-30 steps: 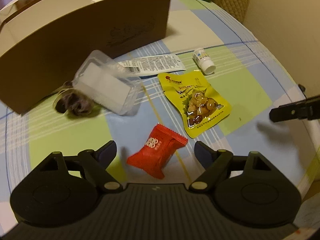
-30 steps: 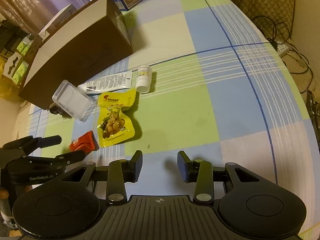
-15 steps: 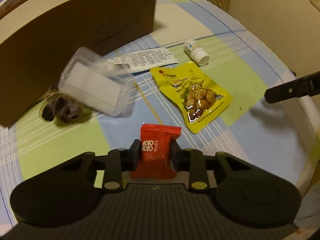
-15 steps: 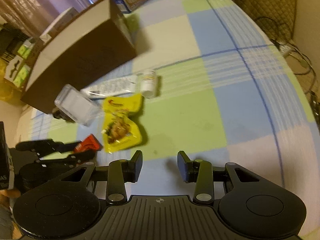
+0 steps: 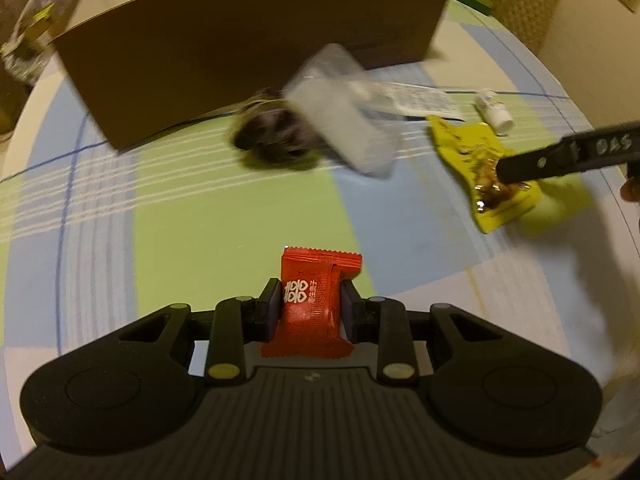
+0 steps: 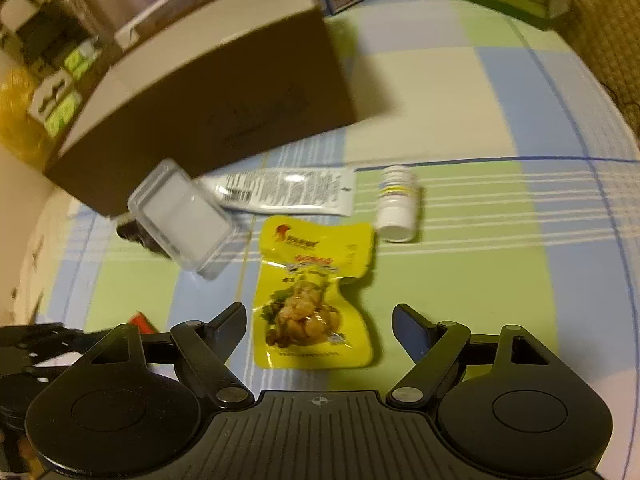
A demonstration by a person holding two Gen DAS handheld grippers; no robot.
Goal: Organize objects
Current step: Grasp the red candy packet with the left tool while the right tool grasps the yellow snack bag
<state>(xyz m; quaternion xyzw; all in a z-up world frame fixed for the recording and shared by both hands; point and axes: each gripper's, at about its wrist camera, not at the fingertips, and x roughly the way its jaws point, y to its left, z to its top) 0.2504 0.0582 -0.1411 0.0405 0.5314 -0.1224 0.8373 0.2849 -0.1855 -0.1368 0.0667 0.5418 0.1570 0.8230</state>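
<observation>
1. A red packet [image 5: 314,304] is pinched between the pads of the left gripper [image 5: 311,308], its crimped top edge standing clear above the fingertips. A second ago the same packet was lying flat on the cloth between widely spread jaws; half a second ago it was already clamped.

2. The checked tablecloth [image 5: 168,216] is seen beneath the packet, and more of the brown box [image 5: 248,40] is taken in by the left view than before, the whole scene being blurred.

3. The right gripper [image 6: 319,326] is shown with its jaws spread wide, having just been opening from a narrow gap. The lower part of the yellow pouch [image 6: 314,300] lies between the fingers, and is not touched by the pads.

4. A second ago that pouch was seen well ahead and to the left of the right gripper; bare cloth lay between the fingers.

5. Beyond the pouch, a white bottle [image 6: 398,208] is lying on its side, beside a flat white tube [image 6: 288,192] and a clear plastic case [image 6: 184,220], with the box behind them.

6. In the left view, one finger of the right gripper is seen over the pouch.
</observation>
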